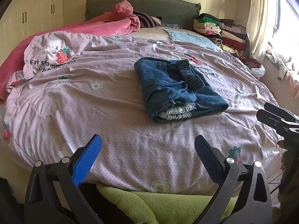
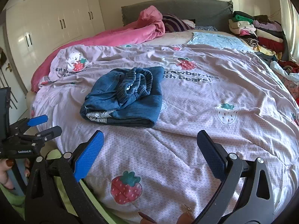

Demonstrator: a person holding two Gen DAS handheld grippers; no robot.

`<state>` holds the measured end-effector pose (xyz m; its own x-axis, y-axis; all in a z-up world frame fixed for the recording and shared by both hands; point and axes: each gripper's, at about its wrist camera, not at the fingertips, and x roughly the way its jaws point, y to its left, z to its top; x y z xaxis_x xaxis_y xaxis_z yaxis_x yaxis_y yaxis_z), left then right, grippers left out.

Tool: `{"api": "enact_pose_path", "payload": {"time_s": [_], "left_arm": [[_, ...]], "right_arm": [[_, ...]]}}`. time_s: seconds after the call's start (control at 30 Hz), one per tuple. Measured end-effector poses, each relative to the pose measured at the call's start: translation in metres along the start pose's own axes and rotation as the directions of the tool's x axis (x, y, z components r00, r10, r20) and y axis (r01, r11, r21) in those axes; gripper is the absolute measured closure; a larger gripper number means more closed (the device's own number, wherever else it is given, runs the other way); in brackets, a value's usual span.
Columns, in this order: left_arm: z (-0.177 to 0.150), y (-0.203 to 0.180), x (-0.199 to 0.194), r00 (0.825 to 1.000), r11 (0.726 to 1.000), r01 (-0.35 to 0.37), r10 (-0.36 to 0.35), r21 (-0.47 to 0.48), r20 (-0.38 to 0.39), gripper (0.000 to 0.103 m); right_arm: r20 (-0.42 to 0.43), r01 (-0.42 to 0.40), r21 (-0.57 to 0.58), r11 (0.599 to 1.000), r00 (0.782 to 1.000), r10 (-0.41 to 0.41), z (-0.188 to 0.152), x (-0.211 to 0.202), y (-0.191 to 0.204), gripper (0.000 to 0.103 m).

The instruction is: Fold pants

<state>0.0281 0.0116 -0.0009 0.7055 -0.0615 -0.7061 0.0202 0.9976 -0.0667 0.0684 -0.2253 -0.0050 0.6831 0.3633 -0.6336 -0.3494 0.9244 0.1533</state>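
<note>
Blue denim pants (image 1: 176, 88) lie folded in a compact bundle on the pink strawberry-print duvet (image 1: 112, 102), elastic waistband on top and white lace trim at the near edge. They also show in the right wrist view (image 2: 127, 100). My left gripper (image 1: 148, 156) is open and empty, above the bed's near edge, well short of the pants. My right gripper (image 2: 150, 153) is open and empty, also short of the pants. The left gripper shows at the left of the right wrist view (image 2: 44, 125), and the right gripper at the right edge of the left wrist view (image 1: 265, 112).
A rumpled pink blanket (image 1: 115, 22) lies at the head of the bed. Stacks of folded clothes (image 1: 222, 31) sit at the far right by the window. White wardrobes (image 2: 46, 22) line the left wall. A green fleece (image 1: 158, 203) lies at the bed's near edge.
</note>
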Motion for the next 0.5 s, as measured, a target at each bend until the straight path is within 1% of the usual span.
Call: {"api": "enact_pose_path", "payload": {"time_s": [0.1,0.17,0.5], "left_arm": [[-0.0006,-0.0002,-0.0003,1.0,1.0,0.002,-0.002,0.002,-0.004,0.004],[-0.0008,0.001,-0.0009,1.0,1.0,0.015,-0.015,-0.004,-0.004,0.004],[-0.0018,0.0032,-0.0011,1.0,1.0,0.01,-0.01,-0.008,-0.007,0.004]], "right_arm": [[-0.002,0.0,-0.001,1.0,1.0,0.0,0.0002,0.0002,0.0002,0.009],[0.0,0.001,-0.001,1.0,1.0,-0.001,0.0001,-0.0001,0.0003,0.009],[-0.004,0.008,-0.003,1.0,1.0,-0.008,-0.0001,0.0007,0.0008,0.009]]}}
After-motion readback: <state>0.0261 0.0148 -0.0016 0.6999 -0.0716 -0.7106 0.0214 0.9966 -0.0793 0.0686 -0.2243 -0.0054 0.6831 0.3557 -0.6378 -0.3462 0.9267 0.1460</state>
